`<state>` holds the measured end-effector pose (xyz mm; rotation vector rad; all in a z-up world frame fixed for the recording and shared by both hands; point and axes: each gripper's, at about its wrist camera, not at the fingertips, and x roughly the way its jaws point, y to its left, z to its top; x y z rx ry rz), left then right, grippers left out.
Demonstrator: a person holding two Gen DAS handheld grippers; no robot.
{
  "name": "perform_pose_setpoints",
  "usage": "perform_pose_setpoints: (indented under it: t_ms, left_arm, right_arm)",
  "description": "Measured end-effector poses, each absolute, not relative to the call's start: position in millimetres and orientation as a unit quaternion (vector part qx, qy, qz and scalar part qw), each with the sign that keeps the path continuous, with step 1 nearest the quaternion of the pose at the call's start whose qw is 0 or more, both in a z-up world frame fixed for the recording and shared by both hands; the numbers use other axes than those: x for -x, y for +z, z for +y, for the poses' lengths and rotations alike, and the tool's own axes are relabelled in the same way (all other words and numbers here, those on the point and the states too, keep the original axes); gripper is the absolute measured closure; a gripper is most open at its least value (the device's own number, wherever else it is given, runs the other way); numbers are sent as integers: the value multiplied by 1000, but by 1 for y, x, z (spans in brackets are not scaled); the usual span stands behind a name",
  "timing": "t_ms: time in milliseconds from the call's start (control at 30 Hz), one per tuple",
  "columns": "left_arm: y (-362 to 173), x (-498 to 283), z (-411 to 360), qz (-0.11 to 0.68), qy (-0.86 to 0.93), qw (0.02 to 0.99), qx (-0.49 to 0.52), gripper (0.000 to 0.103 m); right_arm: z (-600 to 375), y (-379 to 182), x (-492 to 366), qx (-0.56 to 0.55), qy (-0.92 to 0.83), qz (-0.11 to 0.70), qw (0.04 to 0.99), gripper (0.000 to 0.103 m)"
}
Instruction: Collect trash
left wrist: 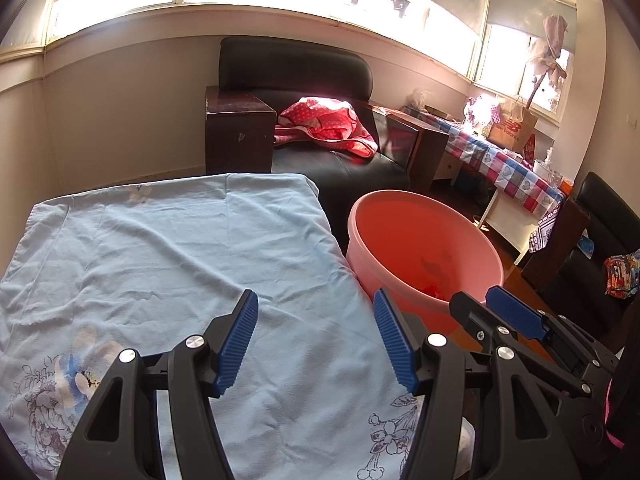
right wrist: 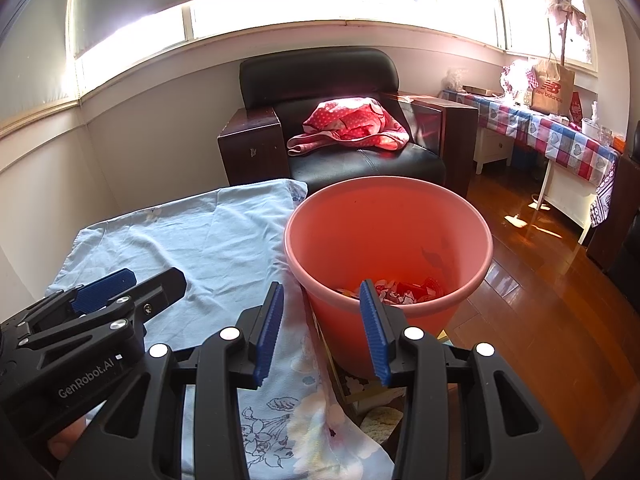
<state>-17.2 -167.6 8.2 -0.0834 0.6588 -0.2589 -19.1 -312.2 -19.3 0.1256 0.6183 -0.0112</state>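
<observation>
Home living room: black armchair (right wrist: 352, 120), checked-cloth side table (right wrist: 560, 136) (sunlit windows).

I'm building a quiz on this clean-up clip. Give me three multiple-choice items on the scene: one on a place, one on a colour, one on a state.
1. Where does the bucket stand?
A. beside the blue cloth
B. on the armchair
C. on the checked table

2. What colour is the bundle on the armchair?
A. green
B. red with white dots
C. black

3. How are the left gripper and right gripper?
A. both open, empty
B. both holding trash
C. one holding the bucket

Answers: 1 A, the bucket's rim borders the blue cloth. 2 B, the bundle shows dotted red. 3 A, nothing sits between either pair of jaws.
</observation>
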Motion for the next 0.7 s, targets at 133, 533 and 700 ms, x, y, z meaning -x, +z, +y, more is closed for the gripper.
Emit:
perform_pose_setpoints:
  t_ms: [133,533,700]
  left_arm:
    - [8,17,-168,324,-127,937,42,44]
    - [1,24,-167,331,-125,934,43,44]
    - [-5,35,-162,335,-123,933,48,44]
  right_arm:
    - [-312,-19,19,-62,-6,304,951,63]
    - [-311,-17,19,-61,-5,304,951,63]
    - [-311,-17,20,-61,-5,304,951,63]
